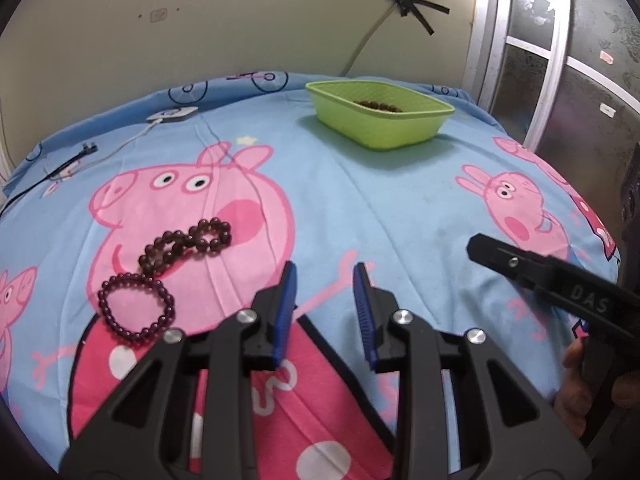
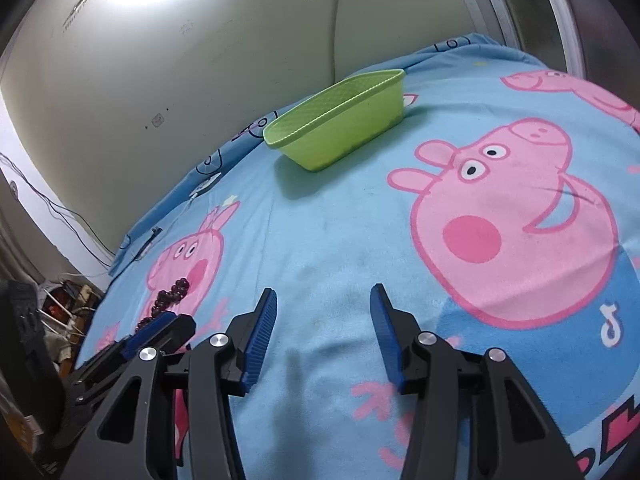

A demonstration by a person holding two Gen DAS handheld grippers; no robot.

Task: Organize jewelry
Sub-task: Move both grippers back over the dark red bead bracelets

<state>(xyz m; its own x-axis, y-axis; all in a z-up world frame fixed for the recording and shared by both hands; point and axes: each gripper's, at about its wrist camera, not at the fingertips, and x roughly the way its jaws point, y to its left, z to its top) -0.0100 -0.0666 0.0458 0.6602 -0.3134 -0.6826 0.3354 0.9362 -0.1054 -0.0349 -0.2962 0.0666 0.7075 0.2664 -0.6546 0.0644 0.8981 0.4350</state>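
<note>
Left gripper (image 1: pixel 325 312): jaws part-way open, nothing between the blue pads, hanging over the bedspread (image 1: pixel 360 208) at its near edge.
Right gripper (image 2: pixel 322 334): jaws part-way open too, empty, only bare blue cloth beneath them.
Purple bracelet (image 1: pixel 136 308): lying loose near the front left of the bedspread, just left of the left gripper, not yet picked up.
Brown bracelet (image 1: pixel 186 242): a twisted loop right behind the purple one, touching it or nearly so, also waiting.
Green basket (image 1: pixel 380 120): sits towards the far edge, well apart from both loose pieces.
Basket contents: a row of brown beads (image 1: pixel 378 106) shows over the rim, so one piece looks already put away; how many, I can't tell.
Progress: I'd call it partly done, with two bracelets left to carry across.
</note>
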